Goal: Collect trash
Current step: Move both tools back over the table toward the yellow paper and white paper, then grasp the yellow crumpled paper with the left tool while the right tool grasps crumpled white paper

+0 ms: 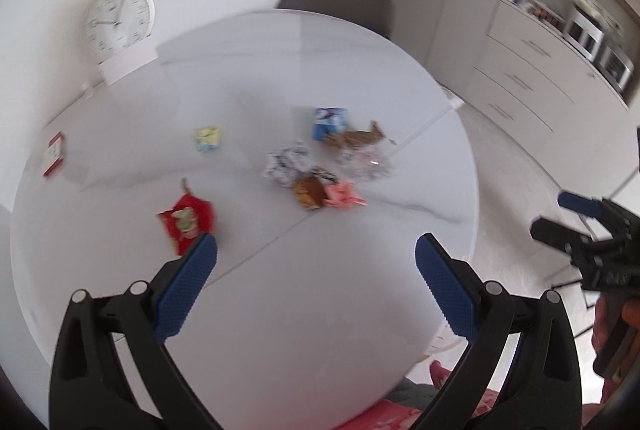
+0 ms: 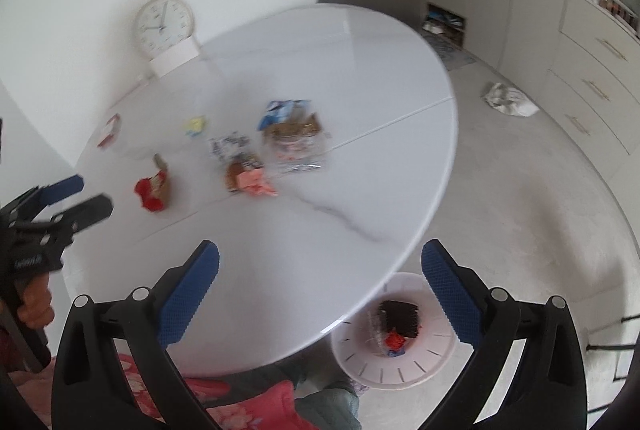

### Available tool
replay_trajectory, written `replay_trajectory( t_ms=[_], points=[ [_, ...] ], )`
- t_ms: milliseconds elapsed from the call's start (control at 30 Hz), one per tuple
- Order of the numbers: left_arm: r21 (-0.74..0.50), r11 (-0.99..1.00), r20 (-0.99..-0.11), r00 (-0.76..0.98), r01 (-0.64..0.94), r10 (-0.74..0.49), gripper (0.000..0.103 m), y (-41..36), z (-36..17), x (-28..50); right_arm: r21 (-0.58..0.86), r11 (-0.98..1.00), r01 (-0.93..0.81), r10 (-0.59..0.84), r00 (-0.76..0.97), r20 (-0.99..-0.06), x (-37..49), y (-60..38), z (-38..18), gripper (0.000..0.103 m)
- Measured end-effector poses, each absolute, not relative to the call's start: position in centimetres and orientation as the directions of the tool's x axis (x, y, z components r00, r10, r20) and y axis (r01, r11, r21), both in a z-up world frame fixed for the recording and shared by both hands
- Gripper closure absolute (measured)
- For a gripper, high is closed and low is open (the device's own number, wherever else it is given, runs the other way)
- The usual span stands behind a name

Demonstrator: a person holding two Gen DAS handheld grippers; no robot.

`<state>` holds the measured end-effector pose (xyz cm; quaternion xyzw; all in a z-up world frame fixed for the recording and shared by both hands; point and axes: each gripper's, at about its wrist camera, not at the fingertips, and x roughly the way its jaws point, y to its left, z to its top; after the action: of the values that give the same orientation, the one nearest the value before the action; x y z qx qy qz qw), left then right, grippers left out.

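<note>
Wrappers lie scattered on the round white table: a red wrapper, a yellow one, a blue-white carton, a brown packet, crumpled silver foil and a pink wrapper. My left gripper hangs open above the table's near half, nothing between its blue pads. My right gripper is also open and empty, over the table's near right edge. On the floor below stands a white bin with dark and red trash inside. The same pile shows in the right wrist view.
A white clock leans on a stand at the table's far left, a red-white box near it. A grey chair stands behind the table. Drawers line the right wall. A crumpled white bag lies on the floor.
</note>
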<state>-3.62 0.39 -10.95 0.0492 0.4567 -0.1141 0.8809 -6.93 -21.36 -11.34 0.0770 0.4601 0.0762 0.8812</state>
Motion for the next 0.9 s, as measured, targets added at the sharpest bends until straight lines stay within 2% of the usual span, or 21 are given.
replay_trajectory(
  t_ms=[300,533,600,700,767,900],
  points=[
    [-0.001,0.988,-0.816,0.571,0.151,-0.088,0.008,6.4,-12.2,5.1,0.191,0.975,-0.112,0.222,0.51,-0.831,-4.6,-16.2,-11.8,0.003],
    [0.045,0.965,-0.863,0.497,0.259,-0.094,0.01,8.5,-16.4,15.9,0.183,0.977,-0.107,0.212,0.464,-0.86,-1.9,-12.6,-12.8,0.003],
    [0.073,0.947,-0.886,0.457,0.312,-0.082,0.02,8.9,-18.5,19.0,0.172,0.98,-0.103,0.2,0.452,-0.869,-0.7,-11.6,-13.2,0.003],
    [0.076,0.93,-0.921,0.383,0.361,-0.074,0.025,9.2,-21.7,22.1,0.169,0.982,-0.08,0.187,0.435,-0.881,0.8,-10.7,-13.9,0.003],
    [0.082,0.921,-0.936,0.346,0.38,-0.059,0.033,9.1,-23.5,23.2,0.176,0.983,-0.06,0.185,0.422,-0.888,1.9,-10.0,-14.3,0.003],
    [0.106,0.897,-0.943,0.329,0.429,-0.046,0.033,8.9,-26.0,24.6,0.169,0.985,-0.035,0.168,0.418,-0.893,3.0,-9.1,-14.6,0.003]
  ],
)
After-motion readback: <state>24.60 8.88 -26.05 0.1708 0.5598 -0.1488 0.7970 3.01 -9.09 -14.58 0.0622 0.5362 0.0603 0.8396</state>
